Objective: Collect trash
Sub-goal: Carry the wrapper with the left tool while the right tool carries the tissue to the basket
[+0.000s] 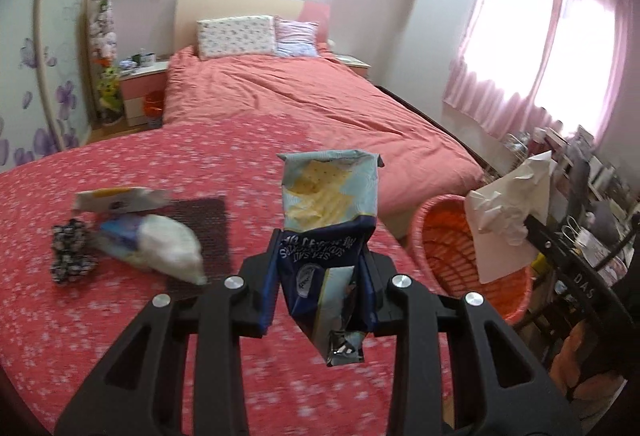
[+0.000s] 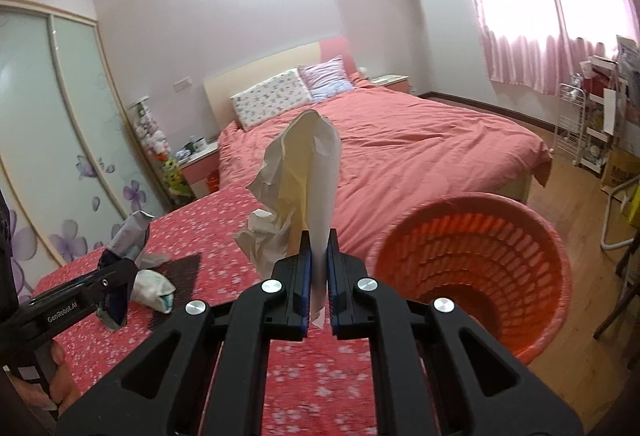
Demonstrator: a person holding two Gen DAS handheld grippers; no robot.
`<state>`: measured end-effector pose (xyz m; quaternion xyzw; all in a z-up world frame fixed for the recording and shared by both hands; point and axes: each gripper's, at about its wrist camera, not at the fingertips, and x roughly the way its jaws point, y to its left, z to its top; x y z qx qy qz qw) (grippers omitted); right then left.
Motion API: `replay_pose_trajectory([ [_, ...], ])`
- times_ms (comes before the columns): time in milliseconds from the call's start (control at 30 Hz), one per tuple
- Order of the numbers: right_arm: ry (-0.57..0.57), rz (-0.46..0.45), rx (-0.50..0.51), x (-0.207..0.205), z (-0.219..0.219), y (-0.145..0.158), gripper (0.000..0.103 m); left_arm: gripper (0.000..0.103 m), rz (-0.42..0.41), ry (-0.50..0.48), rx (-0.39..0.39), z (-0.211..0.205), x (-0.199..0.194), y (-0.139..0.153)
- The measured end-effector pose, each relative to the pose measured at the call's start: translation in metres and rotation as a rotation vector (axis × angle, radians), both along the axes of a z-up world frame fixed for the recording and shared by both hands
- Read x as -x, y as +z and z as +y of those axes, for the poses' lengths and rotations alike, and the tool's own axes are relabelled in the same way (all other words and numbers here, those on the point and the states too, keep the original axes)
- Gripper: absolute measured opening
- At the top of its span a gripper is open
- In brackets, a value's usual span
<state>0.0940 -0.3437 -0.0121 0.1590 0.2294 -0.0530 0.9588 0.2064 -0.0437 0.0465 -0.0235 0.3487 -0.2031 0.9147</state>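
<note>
Far left on the red cloth (image 1: 120,316): a black floral pouch (image 1: 70,256), just right of it a white wipes pack (image 1: 160,248) with a flat wrapper (image 1: 120,198) above, all partly on a dark mat (image 1: 208,220). Not yet collected.

Centre, left gripper (image 1: 322,276): closed partway on a blue cracker bag (image 1: 330,220), pads pinching its crumpled lower half, top standing tall and open above the fingers, a foil flap dangling below. Held up off the cloth, left of the basket.

Right, orange basket (image 2: 472,260): off the cloth's right edge, mouth open, seemingly nothing inside.

Right gripper (image 2: 319,272): nearly closed, thin gap filled by a sheet of crumpled paper (image 2: 304,188), which rises well above the fingertips, its crushed part bulging left. In the left wrist view, paper hanging over the basket's far rim.

Risks, as judgement:
- Paper light and wide; if released off-centre, likely to catch the rim or drift to the floor.
- Bag top-heavy in a low pinch; a quick swing right could tip it or spill crumbs onto the cloth.
- Both grippers heading for one mouth; possible clash or snagging paper on bag.
- Basket light-looking; a knock against the rim could topple it.
- Blur suggests fast motion, hurting aim.
</note>
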Motion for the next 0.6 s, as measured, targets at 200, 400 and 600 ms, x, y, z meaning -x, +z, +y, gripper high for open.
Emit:
replay_pose_trajectory([
  [200,-0.059,0.006,0.002,0.006,-0.026,-0.007,0.007,0.033,0.015,-0.078,0.013,-0.04,-0.001,-0.01],
  [400,-0.113,0.014,-0.023,0.013,-0.053,-0.015,0.007,0.033,0.037,-0.147,0.015,-0.082,-0.004,-0.021],
  [600,-0.172,0.027,-0.04,0.015,-0.078,-0.025,0.007,0.033,0.07,-0.209,0.021,-0.119,-0.005,-0.033],
])
